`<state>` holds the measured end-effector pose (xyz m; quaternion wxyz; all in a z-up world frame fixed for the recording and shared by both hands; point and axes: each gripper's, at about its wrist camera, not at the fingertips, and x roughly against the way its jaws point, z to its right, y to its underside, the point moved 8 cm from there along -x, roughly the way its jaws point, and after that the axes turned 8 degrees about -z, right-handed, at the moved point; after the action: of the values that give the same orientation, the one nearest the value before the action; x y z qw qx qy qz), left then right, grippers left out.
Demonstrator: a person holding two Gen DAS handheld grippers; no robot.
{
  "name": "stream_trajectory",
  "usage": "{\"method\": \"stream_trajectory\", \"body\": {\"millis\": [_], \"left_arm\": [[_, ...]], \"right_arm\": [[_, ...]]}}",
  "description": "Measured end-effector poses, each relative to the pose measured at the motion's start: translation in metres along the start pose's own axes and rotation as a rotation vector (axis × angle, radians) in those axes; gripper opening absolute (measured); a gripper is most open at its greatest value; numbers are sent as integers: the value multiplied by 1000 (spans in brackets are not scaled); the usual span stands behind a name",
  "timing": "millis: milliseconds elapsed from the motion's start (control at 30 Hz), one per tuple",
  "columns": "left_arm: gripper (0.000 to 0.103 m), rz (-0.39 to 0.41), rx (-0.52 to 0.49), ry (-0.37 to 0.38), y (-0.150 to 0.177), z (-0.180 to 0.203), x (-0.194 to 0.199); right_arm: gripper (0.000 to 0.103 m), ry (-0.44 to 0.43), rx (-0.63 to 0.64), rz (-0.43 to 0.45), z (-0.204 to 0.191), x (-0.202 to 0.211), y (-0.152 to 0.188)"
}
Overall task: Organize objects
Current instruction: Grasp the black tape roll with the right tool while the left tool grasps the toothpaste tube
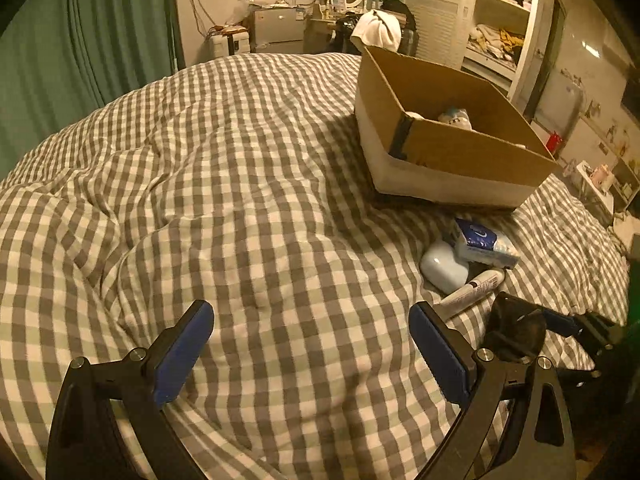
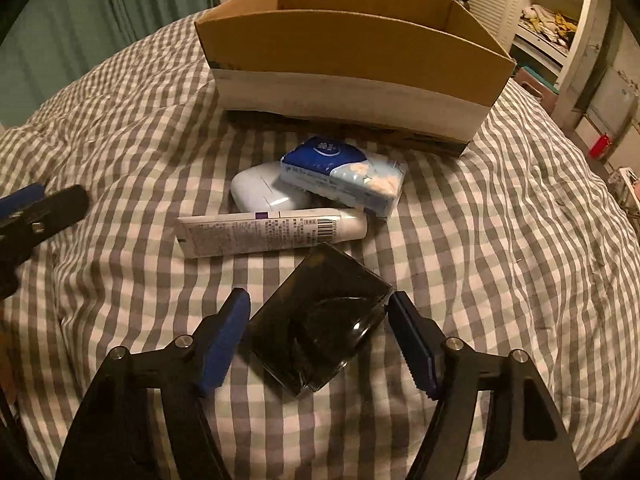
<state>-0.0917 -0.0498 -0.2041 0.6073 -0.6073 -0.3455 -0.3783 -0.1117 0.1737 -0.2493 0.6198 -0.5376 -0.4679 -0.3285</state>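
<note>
The right hand-held gripper [image 2: 318, 316] is spread around a black glossy box [image 2: 320, 320] that lies on the bed [image 2: 120, 128]; its blue pads sit on either side of the box, very close to its edges, but whether they press on it yet cannot be told, and the jaws do not look clamped. The left hand-held gripper [image 1: 310, 320] hangs spread and empty over bare checked bedding, with nothing between its pads. Just beyond the black box lies a white tube [image 2: 272, 230] on its side, and behind that a white case [image 2: 260, 194] with a blue tissue pack [image 2: 344, 174] leaning partly on top of it. Further back stands an open cardboard box [image 2: 352, 52] on the bed. In the left view something pale [image 1: 456, 115] already lies inside it, though what it is cannot be made out. Judging from this, the sorting has only begun: at least one thing seems to be in the cardboard box, while four things remain outside on the bed. The step in hand is probably taking hold of the black box so it can go into the cardboard box, with the tube, case and tissue pack left to follow.
</note>
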Motion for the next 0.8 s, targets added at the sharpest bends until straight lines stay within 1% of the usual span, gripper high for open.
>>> {"method": "stream_trajectory", "body": {"millis": [33, 67, 100, 233, 400, 533, 667, 733, 767, 800], "left_arm": [[100, -2, -9, -2, 0, 4, -2], [100, -2, -15, -2, 0, 6, -2], [100, -3, -25, -2, 0, 10, -4], [100, -6, -62, 22, 0, 29, -9], [100, -24, -141, 81, 4, 64, -20], [100, -38, -204, 101, 5, 88, -35], [100, -35, -204, 119, -3, 106, -50], [97, -33, -222, 136, -4, 115, -55], [87, -33, -236, 141, -4, 120, -57], [72, -44, -258, 143, -1, 125, -61]], "right_arm": [[63, -8, -1, 6, 2, 3, 0], [58, -16, -2, 13, 4, 6, 0], [56, -24, -1, 22, 8, 12, -2], [55, -26, -15, 70, 23, 31, -7], [55, -17, -47, 113, 43, 44, -15], [54, -23, -75, 118, 55, 44, -16], [54, -35, -101, 116, 67, 40, -16], [54, -34, -113, 120, 71, 41, -16], [54, -32, -117, 122, 73, 40, -16], [54, -32, -122, 121, 75, 40, -16]]}}
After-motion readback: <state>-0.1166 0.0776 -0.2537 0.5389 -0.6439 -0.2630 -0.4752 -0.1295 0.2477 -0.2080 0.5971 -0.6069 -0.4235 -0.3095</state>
